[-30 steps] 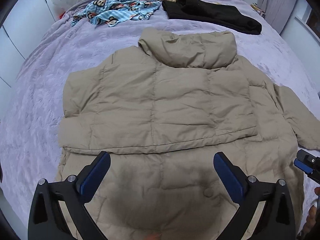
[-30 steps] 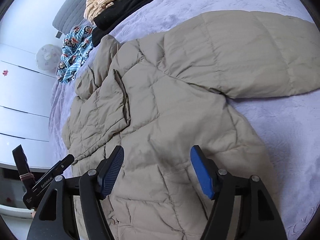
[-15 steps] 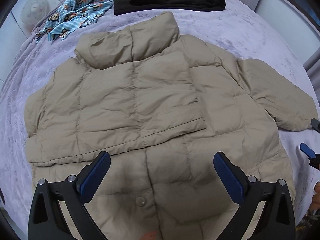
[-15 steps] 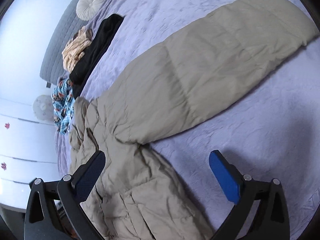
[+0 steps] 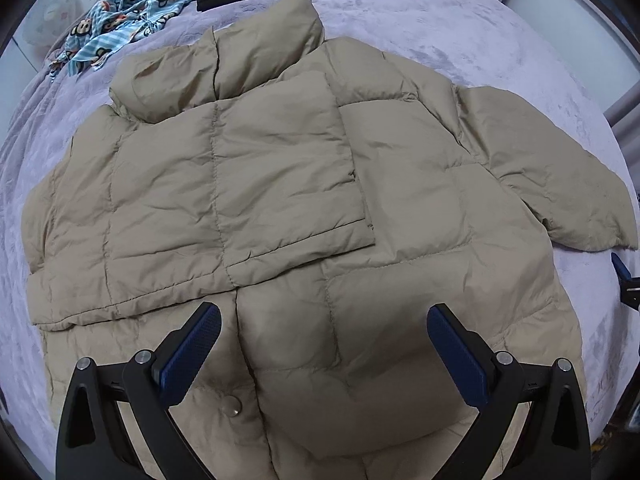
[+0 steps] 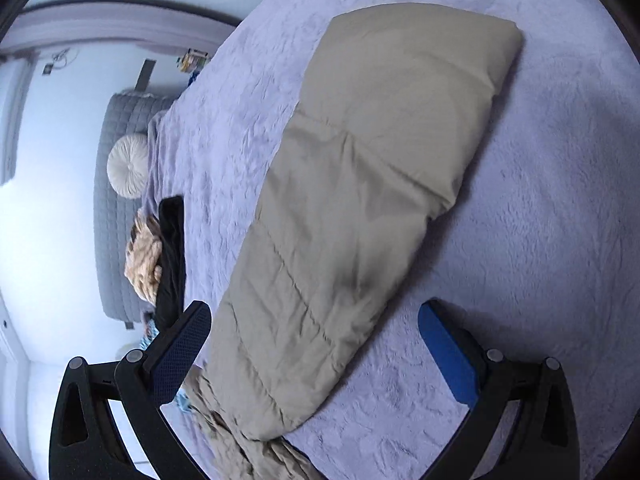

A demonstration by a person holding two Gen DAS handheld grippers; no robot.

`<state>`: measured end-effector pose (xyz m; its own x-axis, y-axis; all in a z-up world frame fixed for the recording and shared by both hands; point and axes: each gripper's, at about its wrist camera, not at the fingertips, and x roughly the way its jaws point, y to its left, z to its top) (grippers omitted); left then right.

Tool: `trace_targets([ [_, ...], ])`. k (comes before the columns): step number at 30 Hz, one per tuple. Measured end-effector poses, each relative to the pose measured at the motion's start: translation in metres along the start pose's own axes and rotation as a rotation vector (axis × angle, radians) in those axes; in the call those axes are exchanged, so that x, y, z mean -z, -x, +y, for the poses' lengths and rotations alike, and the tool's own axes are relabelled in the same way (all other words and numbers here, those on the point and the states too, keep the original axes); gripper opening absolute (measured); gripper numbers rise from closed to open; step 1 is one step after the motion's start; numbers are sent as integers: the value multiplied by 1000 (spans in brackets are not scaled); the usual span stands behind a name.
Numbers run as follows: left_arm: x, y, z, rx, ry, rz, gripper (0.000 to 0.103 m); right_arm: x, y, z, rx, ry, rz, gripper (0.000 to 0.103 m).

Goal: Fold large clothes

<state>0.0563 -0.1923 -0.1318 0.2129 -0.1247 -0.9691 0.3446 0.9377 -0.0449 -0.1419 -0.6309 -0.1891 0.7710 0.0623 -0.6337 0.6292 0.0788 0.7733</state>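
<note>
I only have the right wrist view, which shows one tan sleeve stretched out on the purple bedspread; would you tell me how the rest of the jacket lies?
Observer: In the left wrist view the jacket lies flat, front up, and its other sleeve is folded across the chest.
Operator: Thank you. Where is the left gripper?
Observer: It hangs open above the hem, near a snap button, holding nothing.
Operator: And is my right gripper near the cuff?
Observer: One of its blue fingers shows at the frame's edge, just past the cuff of the outstretched sleeve.
</note>
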Motion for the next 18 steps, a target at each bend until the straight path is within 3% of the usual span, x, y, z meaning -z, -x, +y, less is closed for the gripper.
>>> trace_targets([
  [5, 1, 5, -5, 0, -14, -23, 103, -19, -9, -24, -146, -198, -44, 103],
  [9, -3, 3, -3, -3, -2, -29, 103, -28, -21, -19, -223, -247, -54, 102],
  [10, -2, 2, -2, 1, 5, -27, 103, -30, -24, -17, -234, -256, -49, 97],
  [11, -1, 2, -2, 6, 11, -26, 103, -31, -27, -16, -227, -270, -44, 90],
  [13, 0, 3, 1, 13, 18, -31, 103, -33, -37, -17, -204, -318, -7, 41],
  [15, 0, 5, 4, 12, 19, -42, 103, -32, -44, -17, -218, -341, 6, 28],
  [18, 0, 9, 11, 5, 22, -55, 103, -28, -45, 5, -202, -250, 5, 15],
])
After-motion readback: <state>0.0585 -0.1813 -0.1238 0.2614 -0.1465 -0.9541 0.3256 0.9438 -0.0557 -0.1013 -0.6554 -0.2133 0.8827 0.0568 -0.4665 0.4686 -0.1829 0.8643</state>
